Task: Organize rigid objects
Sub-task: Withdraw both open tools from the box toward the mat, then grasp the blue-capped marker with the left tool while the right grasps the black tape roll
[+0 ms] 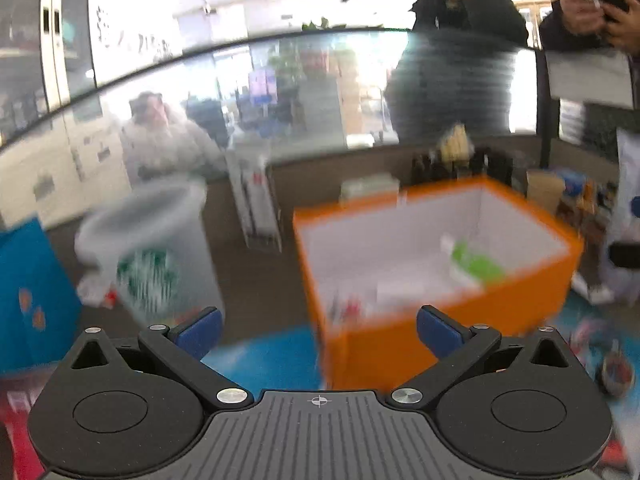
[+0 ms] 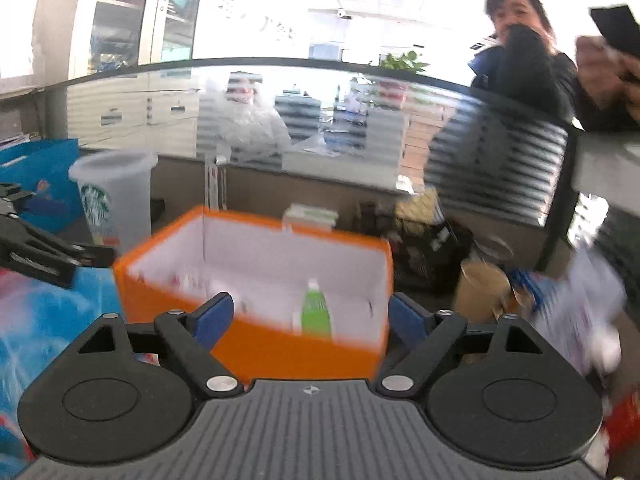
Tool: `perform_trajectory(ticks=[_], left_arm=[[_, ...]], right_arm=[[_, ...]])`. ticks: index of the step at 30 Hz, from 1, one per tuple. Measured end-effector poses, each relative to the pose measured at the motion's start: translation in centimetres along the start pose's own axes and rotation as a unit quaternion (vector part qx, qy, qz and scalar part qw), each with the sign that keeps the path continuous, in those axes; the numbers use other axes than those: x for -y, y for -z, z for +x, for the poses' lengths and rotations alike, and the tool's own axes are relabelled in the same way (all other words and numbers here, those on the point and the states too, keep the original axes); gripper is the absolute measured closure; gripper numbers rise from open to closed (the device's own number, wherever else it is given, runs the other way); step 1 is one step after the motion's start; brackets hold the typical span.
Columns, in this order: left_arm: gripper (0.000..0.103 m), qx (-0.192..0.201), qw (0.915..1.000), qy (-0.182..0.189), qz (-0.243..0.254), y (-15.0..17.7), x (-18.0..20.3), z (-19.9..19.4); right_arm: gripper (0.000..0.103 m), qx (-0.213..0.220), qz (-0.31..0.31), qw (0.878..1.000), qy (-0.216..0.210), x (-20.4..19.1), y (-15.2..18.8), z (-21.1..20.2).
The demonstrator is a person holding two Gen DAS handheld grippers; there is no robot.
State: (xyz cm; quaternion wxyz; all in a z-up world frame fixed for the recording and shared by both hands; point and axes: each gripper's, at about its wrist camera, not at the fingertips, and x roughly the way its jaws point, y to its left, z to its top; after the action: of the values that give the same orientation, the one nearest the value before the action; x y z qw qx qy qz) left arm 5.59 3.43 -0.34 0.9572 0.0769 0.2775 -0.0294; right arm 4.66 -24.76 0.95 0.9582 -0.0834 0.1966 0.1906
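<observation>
Both the left gripper point(image 1: 319, 330) and right gripper point(image 2: 311, 318) spread wide and empty before the orange box point(image 2: 280, 350) at twelve o'clock, which already holds a green-labelled bottle point(image 2: 315, 312); sorting appears partly done.

One orange box point(image 1: 400, 344) is seen on the desk, open at the top. Inside it, one green bottle point(image 2: 316, 312) can be made out near the right wall; a few other small items point(image 2: 192, 280) lie along the left side, but they are too blurred to be counted. One clear plastic cup point(image 1: 148, 248) with a green logo is found left of the box, toward the desk's left edge. One blue bag point(image 1: 28, 292) is seen at that left edge. Two grippers are counted, one point(image 1: 319, 328) in the left wrist view and one point(image 2: 310, 316) in the right wrist view, each with two blue-padded fingers set apart. Three people are seen beyond the glass partition point(image 2: 320, 120).
</observation>
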Motion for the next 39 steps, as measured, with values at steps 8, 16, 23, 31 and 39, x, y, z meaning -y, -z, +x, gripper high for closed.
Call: perform_trajectory(ticks=[8,16,23,31,39], left_arm=[[0.0,-0.081,0.9963,0.028,-0.01,5.8,0.3,3.0],[0.0,-0.094,0.9944,0.047,0.011,7.2,1.9,3.6],[0.0,-0.107,0.9915,0.074,0.001,8.7,2.5,4.8],[0.019,-0.086,0.9926,0.085,-0.008,9.0,2.5,4.6],[0.092,-0.066,0.9951,0.074,-0.005,8.5,3.4,4.2]], right_arm=[[0.021,-0.081,0.027,0.996,0.023,1.4,9.7,1.0],[0.026,-0.08,0.03,0.996,0.028,0.7,12.0,0.2],[0.051,-0.094,0.061,0.994,0.019,1.3,13.7,1.1],[0.051,-0.089,0.065,0.993,0.029,0.8,13.6,1.1],[0.051,-0.081,0.056,0.995,0.027,-0.9,13.4,1.7]])
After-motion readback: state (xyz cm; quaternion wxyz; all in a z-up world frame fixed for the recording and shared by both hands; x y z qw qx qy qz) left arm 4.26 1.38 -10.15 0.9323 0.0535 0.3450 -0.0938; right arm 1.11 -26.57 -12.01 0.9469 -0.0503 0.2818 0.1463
